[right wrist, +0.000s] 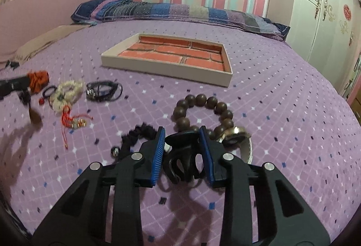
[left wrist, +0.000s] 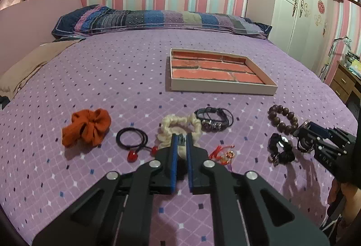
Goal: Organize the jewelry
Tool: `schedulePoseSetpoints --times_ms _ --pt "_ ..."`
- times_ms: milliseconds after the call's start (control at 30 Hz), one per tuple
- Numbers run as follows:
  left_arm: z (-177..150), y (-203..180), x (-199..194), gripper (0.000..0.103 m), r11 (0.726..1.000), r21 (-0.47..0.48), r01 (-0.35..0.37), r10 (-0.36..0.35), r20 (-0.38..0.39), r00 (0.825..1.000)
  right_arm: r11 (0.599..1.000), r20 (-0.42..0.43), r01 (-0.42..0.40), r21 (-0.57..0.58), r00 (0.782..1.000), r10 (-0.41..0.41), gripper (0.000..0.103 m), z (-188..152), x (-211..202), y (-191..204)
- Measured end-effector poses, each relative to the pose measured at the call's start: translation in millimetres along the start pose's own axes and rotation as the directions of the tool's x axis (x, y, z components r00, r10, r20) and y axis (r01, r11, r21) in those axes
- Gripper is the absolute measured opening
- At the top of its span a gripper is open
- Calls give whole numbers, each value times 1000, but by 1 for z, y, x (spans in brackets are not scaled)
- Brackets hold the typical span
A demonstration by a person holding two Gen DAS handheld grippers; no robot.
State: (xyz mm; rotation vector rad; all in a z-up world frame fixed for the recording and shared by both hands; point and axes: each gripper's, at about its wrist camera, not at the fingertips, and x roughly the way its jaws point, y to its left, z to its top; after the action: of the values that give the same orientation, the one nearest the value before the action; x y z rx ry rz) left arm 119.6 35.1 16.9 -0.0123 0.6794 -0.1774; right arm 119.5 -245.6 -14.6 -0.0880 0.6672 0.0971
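Left wrist view, left claw (left wrist: 182, 141) pinching fluffy cream scrunchie (left wrist: 180, 127), purple bedspread (left wrist: 112, 78).

text: none legible | gripper body marking: too blurred

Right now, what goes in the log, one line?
left gripper: shut on cream scrunchie | right gripper: shut on black claw clip | tray: empty

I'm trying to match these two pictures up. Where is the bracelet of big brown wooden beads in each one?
Left wrist view: the brown bead bracelet lies at the right, below the tray's right corner.
Right wrist view: the bracelet lies at the centre, just beyond the right tool's tips.
Shared landmark: the shallow brick-patterned tray on the purple bedspread, beyond the bracelet in both.
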Motion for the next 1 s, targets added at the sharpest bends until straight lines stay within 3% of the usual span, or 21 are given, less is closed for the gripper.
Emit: schedulePoseSetpoints --times_ms 233,500,567,633,667,1000 --pt "20 17 4 7 998 -52 21 -21 -10 1000 996 30 -45 72 999 43 31 22 6 -13" --pt "-9 33 -7 9 997 -72 -22 17 -61 998 994 36 -74 74 997 72 31 6 -4 -8" --pt "-19 33 -4 16 996 -77 -38 31 -88 996 995 35 -70 76 997 68 31 0 -8 -7" --pt "-29 35 -4 54 994 -96 -52 41 -108 993 993 28 -74 88 997 71 31 -7 -11 -8" --pt "-34 34 -7 57 994 -96 -60 50 -98 994 994 25 -71 88 997 69 31 -11 -12 -9" --pt "-60 34 -5 57 994 -74 -77 66 -138 988 996 17 -59 61 998 58 31 -22 -8 -4"
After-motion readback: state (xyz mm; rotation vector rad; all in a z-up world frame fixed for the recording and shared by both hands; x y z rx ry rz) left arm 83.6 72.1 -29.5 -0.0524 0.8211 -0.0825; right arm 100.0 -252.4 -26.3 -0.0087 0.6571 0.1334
